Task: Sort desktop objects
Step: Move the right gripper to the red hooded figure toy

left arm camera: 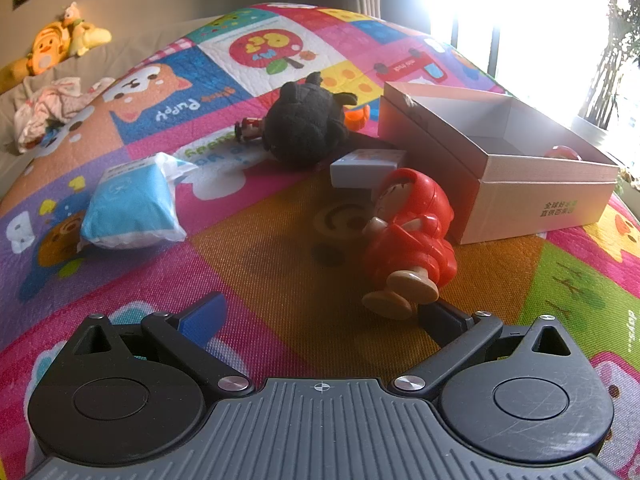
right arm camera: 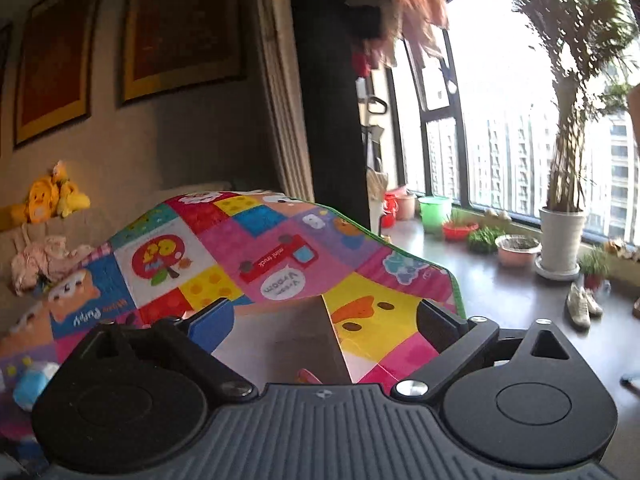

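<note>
In the left wrist view a red hooded figurine (left arm camera: 412,236) lies on the colourful quilted mat (left arm camera: 256,264), its feet just ahead of my right finger. My left gripper (left arm camera: 320,320) is open and empty. Beyond lie a small grey box (left arm camera: 366,168), a black plush toy (left arm camera: 306,126), a small red figure (left arm camera: 250,128), an orange toy (left arm camera: 358,117) and a blue packet in clear plastic (left arm camera: 130,202). An open white cardboard box (left arm camera: 496,160) stands at the right with something red inside (left arm camera: 562,153). My right gripper (right arm camera: 324,320) is open and empty, above the box's corner (right arm camera: 296,332).
The mat's edge (right arm camera: 448,272) drops to a grey floor with plant pots (right arm camera: 560,236) and shoes (right arm camera: 580,308) by the window. A sofa with yellow plush toys (left arm camera: 60,44) and crumpled cloth (left arm camera: 52,108) lies behind the mat.
</note>
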Motion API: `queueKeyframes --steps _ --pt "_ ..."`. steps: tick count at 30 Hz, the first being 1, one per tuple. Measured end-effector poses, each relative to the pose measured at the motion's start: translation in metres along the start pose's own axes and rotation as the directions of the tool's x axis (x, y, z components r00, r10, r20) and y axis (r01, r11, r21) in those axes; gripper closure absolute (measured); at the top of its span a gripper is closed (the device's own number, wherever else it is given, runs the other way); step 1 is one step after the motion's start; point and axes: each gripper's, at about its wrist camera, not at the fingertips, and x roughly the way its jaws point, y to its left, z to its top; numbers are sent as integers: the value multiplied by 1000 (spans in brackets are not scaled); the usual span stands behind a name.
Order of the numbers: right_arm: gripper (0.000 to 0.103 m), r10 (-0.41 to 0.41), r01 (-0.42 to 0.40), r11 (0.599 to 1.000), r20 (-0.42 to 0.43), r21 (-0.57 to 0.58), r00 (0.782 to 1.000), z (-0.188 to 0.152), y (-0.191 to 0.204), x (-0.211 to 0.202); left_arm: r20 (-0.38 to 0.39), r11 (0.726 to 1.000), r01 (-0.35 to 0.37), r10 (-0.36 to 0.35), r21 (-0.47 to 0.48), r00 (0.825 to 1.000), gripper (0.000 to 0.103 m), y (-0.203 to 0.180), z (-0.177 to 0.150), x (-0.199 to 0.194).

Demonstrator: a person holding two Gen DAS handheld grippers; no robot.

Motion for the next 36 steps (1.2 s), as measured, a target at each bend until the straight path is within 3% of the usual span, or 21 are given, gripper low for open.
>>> queueKeyframes --steps 3,7,12,15,20,23,26,29,32,36 --pt "2 123 -119 990 -46 82 991 3 -13 16 0 1000 0 0 1 1000 0 -1 0 0" --pt "0 276 -256 950 -95 180 956 10 -23 46 0 1000 13 -13 11 1000 0 -1 0 0" --pt "0 333 -293 931 -177 216 926 10 -6 90 0 1000 13 -13 11 1000 0 0 0 0" --pt "0 366 -333 925 -185 183 912 7 8 90 0 1000 13 -13 11 1000 0 -1 1 0" --pt "0 442 -446 894 -275 53 854 4 44 69 0 1000 14 -14 12 1000 0 0 1 0" --pt "0 493 -516 855 -373 43 786 -9 66 46 0 1000 14 -14 12 1000 0 0 1 0" --pt "12 489 -531 847 -444 34 751 -21 88 35 0 1000 15 -15 12 1000 0 0 1 -1" --pt "17 469 -493 863 -535 110 703 -25 104 53 0 1000 15 -15 13 1000 0 -1 1 -1" --pt "18 464 -434 876 -611 211 641 -26 112 86 1 1000 15 -15 13 1000 0 0 1 -1" --pt "22 447 -400 886 -656 233 608 -33 120 103 -3 1000 18 -18 13 1000 0 1 2 -2"
